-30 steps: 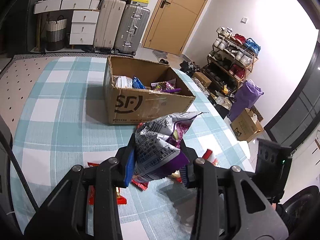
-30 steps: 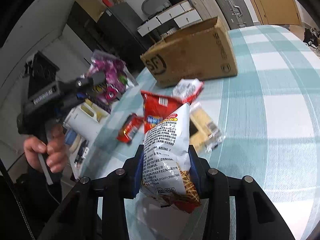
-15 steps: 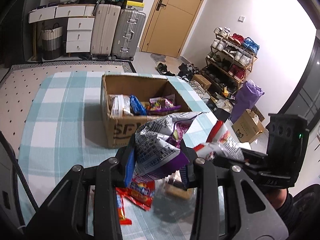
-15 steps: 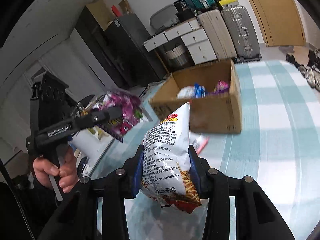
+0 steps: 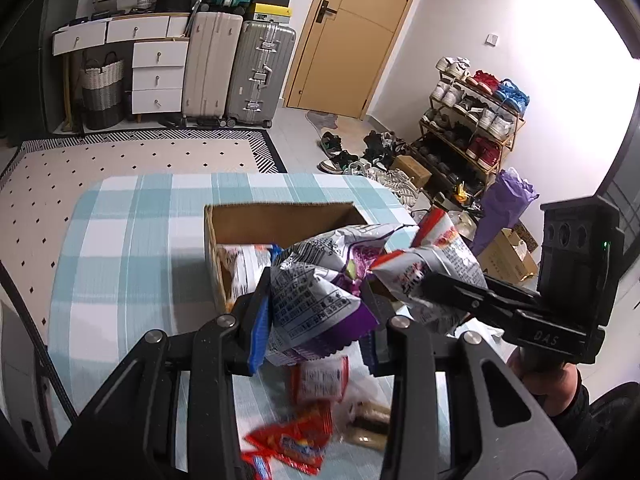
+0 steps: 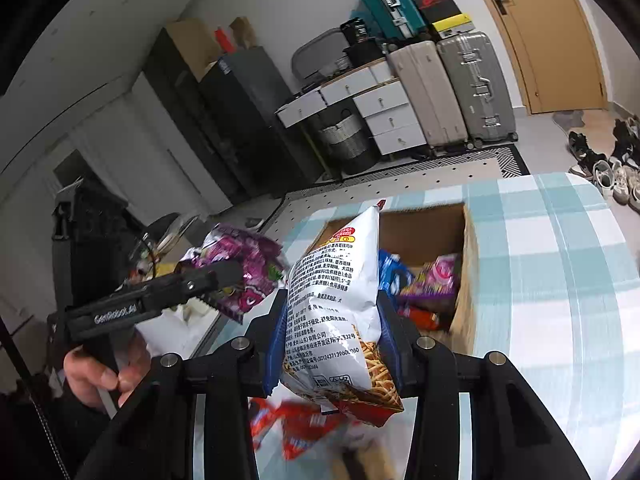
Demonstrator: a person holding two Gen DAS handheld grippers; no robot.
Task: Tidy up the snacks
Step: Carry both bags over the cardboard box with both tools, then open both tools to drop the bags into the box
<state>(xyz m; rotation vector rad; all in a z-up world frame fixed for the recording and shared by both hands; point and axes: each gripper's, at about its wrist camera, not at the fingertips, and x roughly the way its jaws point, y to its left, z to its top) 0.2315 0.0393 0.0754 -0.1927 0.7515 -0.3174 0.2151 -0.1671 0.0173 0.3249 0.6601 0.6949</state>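
Note:
My left gripper (image 5: 316,320) is shut on a crumpled purple-and-silver snack bag (image 5: 308,280), held in the air just in front of the open cardboard box (image 5: 280,220). From the right wrist view that same left gripper (image 6: 224,276) and its purple bag (image 6: 244,256) hang left of the box (image 6: 466,280). My right gripper (image 6: 332,336) is shut on a tall white bag of fry-shaped snacks (image 6: 336,300), at the box's near rim. The left wrist view shows the right gripper (image 5: 436,284) and its bag (image 5: 436,256) close beside the purple bag. Several packets lie inside the box.
Loose snacks, among them a red packet (image 5: 288,444), lie blurred on the blue-checked tablecloth (image 5: 132,264) under both grippers. Beyond the table are suitcases (image 5: 260,72), white drawers (image 5: 156,76), a door (image 5: 360,32) and a shoe rack (image 5: 472,120). A hand (image 6: 100,372) grips the left handle.
Both grippers have risen and moved forward to the box with their bags still held. The loose snacks have dropped lower in view. The two held bags are now side by side.

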